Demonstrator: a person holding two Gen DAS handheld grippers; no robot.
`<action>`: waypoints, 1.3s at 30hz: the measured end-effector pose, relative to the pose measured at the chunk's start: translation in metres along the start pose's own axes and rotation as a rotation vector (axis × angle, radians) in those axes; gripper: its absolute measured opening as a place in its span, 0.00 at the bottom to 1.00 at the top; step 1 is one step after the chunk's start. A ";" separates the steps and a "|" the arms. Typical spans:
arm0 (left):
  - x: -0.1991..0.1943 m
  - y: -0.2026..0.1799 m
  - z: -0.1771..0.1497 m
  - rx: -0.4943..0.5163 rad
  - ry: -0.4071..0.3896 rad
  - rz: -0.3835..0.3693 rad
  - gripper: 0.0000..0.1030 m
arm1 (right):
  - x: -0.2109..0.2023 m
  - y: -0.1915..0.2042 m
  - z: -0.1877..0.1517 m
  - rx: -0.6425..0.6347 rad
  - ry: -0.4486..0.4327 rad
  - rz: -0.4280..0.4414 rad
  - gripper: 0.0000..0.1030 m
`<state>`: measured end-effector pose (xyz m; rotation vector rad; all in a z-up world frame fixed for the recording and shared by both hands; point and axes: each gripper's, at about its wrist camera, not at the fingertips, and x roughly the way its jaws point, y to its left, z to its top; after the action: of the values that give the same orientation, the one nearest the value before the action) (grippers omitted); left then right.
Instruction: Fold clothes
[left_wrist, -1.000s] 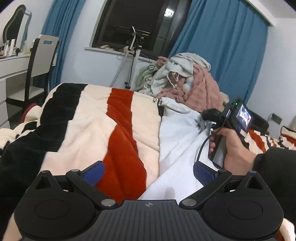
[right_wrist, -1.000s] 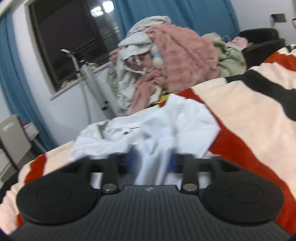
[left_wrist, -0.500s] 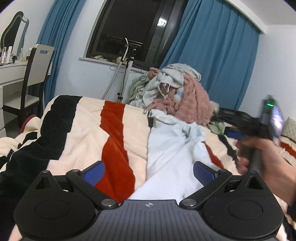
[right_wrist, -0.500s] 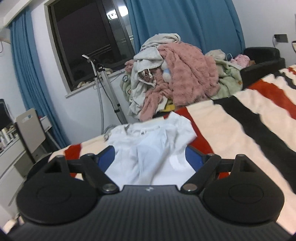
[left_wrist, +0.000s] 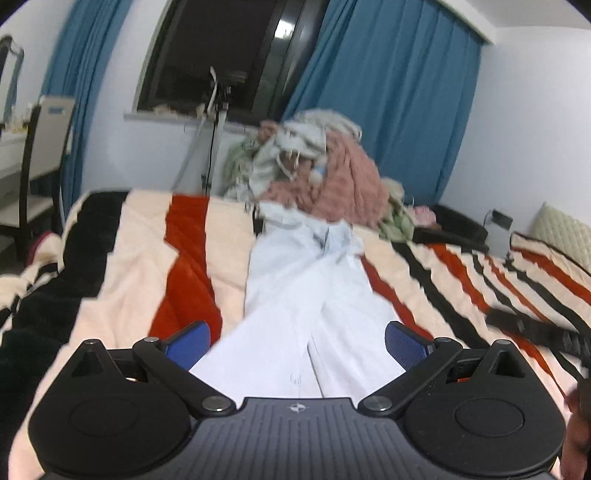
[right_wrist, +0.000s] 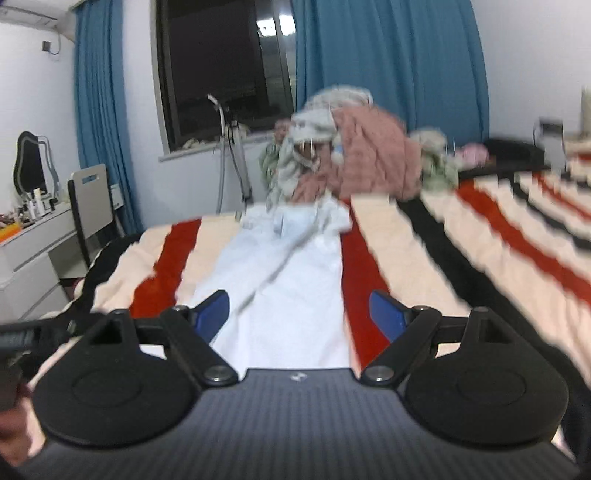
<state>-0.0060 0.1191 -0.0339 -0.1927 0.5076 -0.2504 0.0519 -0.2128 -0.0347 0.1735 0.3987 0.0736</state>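
Observation:
A white garment (left_wrist: 306, 291) lies lengthwise on the striped blanket (left_wrist: 122, 258), folded into a narrow strip with its collar end far from me. It also shows in the right wrist view (right_wrist: 284, 280). My left gripper (left_wrist: 297, 341) is open and empty above the garment's near end. My right gripper (right_wrist: 301, 310) is open and empty, also over the near end. The right gripper's tip shows blurred at the right of the left wrist view (left_wrist: 535, 328). The left gripper shows at the left edge of the right wrist view (right_wrist: 33, 336).
A pile of clothes (left_wrist: 325, 173) with a pink fleece sits at the far end of the bed. A garment steamer stand (left_wrist: 214, 122) is by the window. A chair (left_wrist: 44, 155) and white dresser (right_wrist: 33, 258) stand left of the bed.
Both grippers have pulled back toward the near end of the garment. The right gripper, shut a second ago, has opened and left the folded sleeve lying flat.

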 end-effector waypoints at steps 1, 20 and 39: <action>0.001 0.009 0.001 -0.034 0.029 0.013 0.98 | 0.001 -0.005 -0.002 0.041 0.037 0.011 0.82; 0.018 0.093 -0.033 -0.279 0.305 0.310 0.39 | 0.016 -0.051 -0.021 0.427 0.212 0.087 0.82; -0.057 -0.102 -0.049 0.211 0.071 -0.052 0.04 | 0.004 -0.061 -0.005 0.396 0.130 0.051 0.82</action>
<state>-0.0979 0.0326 -0.0253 0.0082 0.5437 -0.3600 0.0555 -0.2711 -0.0521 0.5718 0.5361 0.0560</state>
